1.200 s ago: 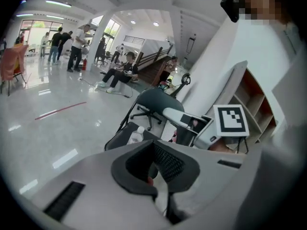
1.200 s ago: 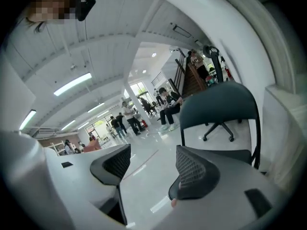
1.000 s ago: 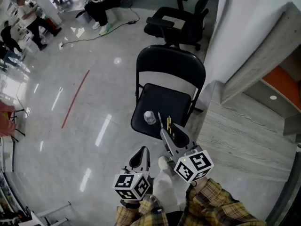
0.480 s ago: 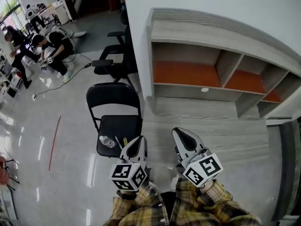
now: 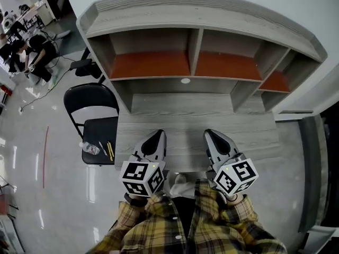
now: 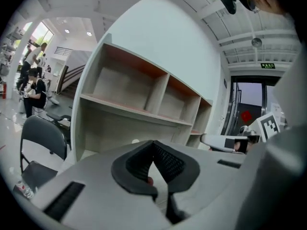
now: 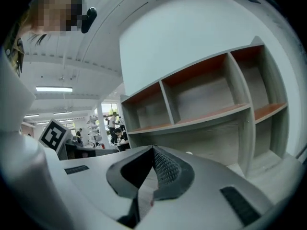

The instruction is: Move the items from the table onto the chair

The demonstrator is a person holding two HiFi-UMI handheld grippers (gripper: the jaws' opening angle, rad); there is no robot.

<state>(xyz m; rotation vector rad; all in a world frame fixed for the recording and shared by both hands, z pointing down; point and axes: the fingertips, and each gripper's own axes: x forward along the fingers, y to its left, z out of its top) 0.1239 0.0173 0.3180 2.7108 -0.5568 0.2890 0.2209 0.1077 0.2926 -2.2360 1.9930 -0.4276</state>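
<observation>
Background, far left: people [image 5: 38,51] are sitting and standing on the glossy floor [image 5: 32,184], well apart from the table.
Chair: a black folding chair [image 5: 90,97] is standing just beside the table's left end.
Items on chair: a small clear bottle [image 5: 90,148] is lying at the left of the seat. A thin dark stick [image 5: 102,148] and a yellow pen [image 5: 109,150] are lying beside it, on the side toward the table.
Left gripper [image 5: 157,134]: it is hovering over the table's near edge. Its jaws are pressing together with nothing between them.
Table [image 5: 185,112]: its grey wood-grain top is running beneath both grippers.
Right gripper [image 5: 211,134]: it is hovering level with the left one, apart from it. Its jaws are pressing together on nothing.
Shelf unit [image 5: 196,41]: it is standing along the back of the table, showing orange-lined compartments.
Sleeves [image 5: 159,226]: yellow plaid cloth is showing behind both marker cubes.
</observation>
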